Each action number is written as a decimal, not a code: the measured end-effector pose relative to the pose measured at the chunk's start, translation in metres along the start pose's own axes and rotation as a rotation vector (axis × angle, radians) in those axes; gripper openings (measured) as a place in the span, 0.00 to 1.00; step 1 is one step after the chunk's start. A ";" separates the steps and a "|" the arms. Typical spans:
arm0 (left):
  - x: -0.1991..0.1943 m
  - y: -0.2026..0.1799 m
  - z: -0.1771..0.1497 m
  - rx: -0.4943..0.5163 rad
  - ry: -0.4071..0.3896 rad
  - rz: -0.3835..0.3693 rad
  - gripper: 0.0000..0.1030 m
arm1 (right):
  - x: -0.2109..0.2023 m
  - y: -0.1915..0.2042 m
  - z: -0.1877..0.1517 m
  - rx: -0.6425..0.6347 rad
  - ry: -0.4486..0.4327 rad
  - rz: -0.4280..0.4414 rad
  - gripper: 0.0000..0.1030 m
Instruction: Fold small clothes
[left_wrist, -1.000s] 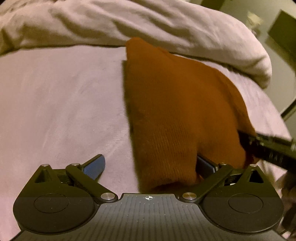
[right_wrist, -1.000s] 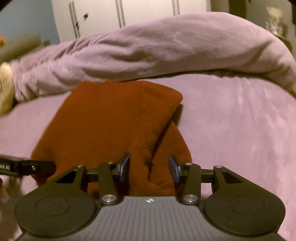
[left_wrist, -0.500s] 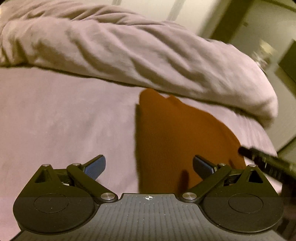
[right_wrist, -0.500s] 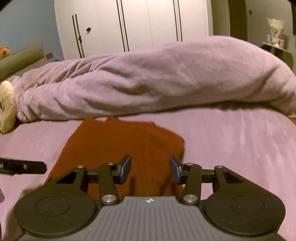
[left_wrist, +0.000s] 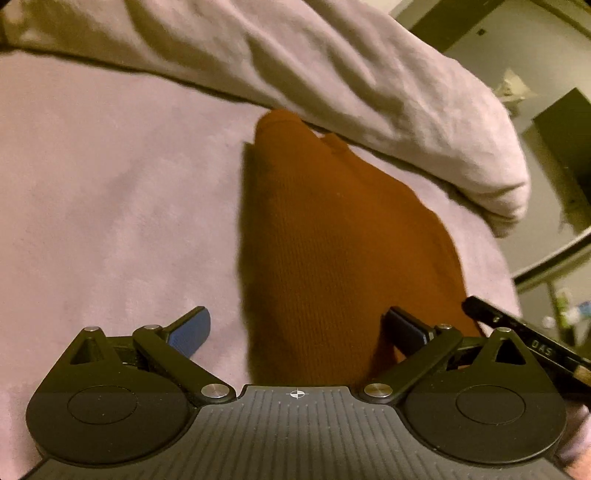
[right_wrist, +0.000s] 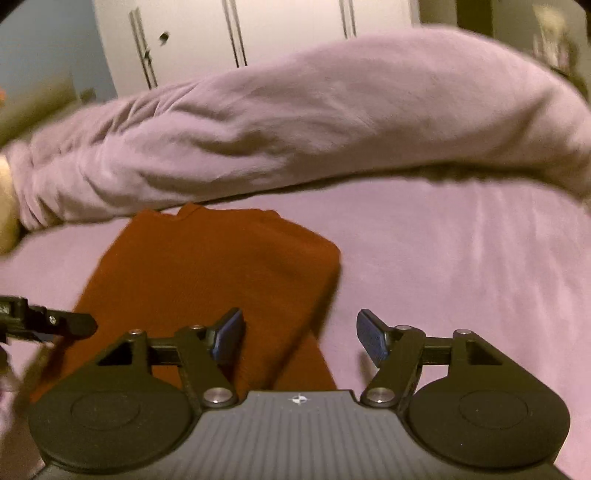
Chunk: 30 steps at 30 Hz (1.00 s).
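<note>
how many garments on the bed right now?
1. A single rust-brown knit garment lies folded on the purple bedsheet, just in front of the bunched duvet. It shows in both wrist views. Anything under the duvet would be hidden.

Rust garment (right_wrist: 221, 273) on lilac bedsheet (right_wrist: 461, 258)

bed sheet (right_wrist: 461, 258) lilac | duvet (right_wrist: 295, 122) bunched behind | wardrobe (right_wrist: 288, 33) white | light dim
</note>
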<state>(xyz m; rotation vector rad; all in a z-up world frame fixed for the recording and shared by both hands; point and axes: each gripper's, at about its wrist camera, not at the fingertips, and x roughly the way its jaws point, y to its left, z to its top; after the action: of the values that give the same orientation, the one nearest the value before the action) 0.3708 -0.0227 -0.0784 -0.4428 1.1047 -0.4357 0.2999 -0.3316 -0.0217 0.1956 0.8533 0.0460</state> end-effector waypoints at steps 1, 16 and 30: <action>0.005 0.000 0.002 -0.011 0.005 -0.022 1.00 | -0.001 -0.012 -0.001 0.050 0.017 0.023 0.66; 0.030 -0.001 0.019 -0.012 0.020 -0.119 0.77 | 0.071 -0.058 -0.010 0.467 0.168 0.468 0.53; -0.058 -0.019 0.025 0.080 -0.098 -0.083 0.49 | 0.032 0.035 0.006 0.300 0.093 0.477 0.34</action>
<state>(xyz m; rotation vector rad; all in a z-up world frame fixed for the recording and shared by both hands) 0.3690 -0.0039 -0.0160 -0.4359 0.9735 -0.5238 0.3270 -0.2944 -0.0348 0.6806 0.8886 0.3772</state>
